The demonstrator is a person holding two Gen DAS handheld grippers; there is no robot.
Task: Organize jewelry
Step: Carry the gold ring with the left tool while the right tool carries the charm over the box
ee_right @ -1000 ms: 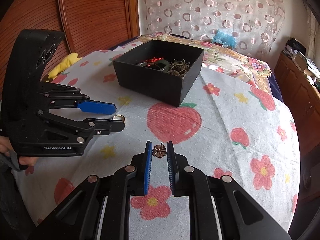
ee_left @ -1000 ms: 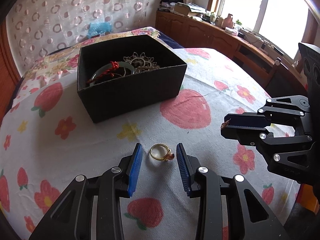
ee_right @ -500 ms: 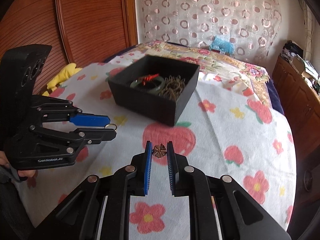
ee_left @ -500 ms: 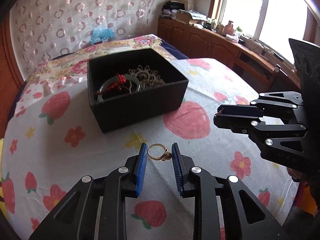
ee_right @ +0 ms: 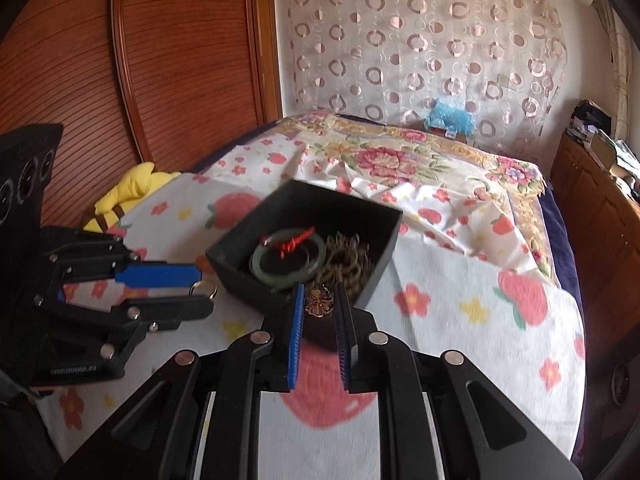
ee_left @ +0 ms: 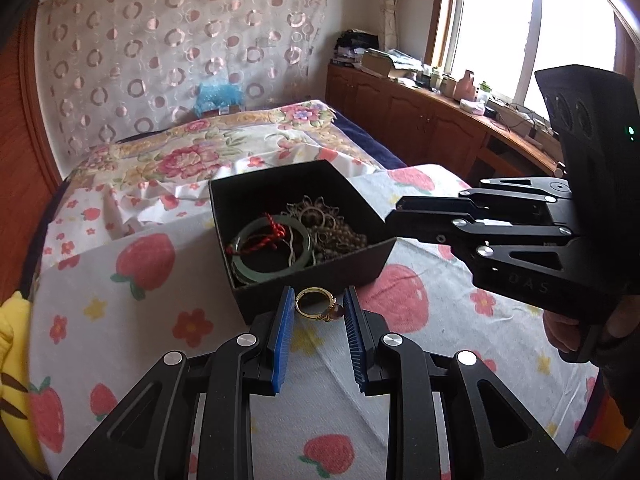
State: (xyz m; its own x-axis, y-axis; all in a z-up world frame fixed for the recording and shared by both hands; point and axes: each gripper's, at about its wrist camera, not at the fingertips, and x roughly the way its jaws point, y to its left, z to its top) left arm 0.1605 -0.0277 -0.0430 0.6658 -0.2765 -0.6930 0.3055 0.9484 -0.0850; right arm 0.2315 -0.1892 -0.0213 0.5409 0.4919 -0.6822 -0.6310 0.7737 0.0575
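A black open box [ee_left: 362,266] [ee_right: 236,254] stands on the strawberry-print cloth and holds a green bangle [ee_left: 272,270] [ee_right: 286,270] with red cord and brown metal jewelry [ee_left: 328,228]. My left gripper [ee_left: 318,308] [ee_right: 202,286] is shut on a gold ring [ee_left: 318,306] [ee_right: 202,289], lifted just before the box's near wall. My right gripper [ee_right: 319,304] [ee_left: 394,216] is shut on a small bronze flower charm [ee_right: 319,304], at the box's near right edge.
The cloth covers a bed [ee_left: 180,152] with a floral quilt. A yellow plush toy [ee_right: 128,192] lies at the left edge. Wooden cabinets [ee_left: 420,116] with clutter run under the window at the right.
Both grippers rose off the cloth and moved toward the box, the left closing on and lifting the ring, the right carrying the charm up to the box's edge.
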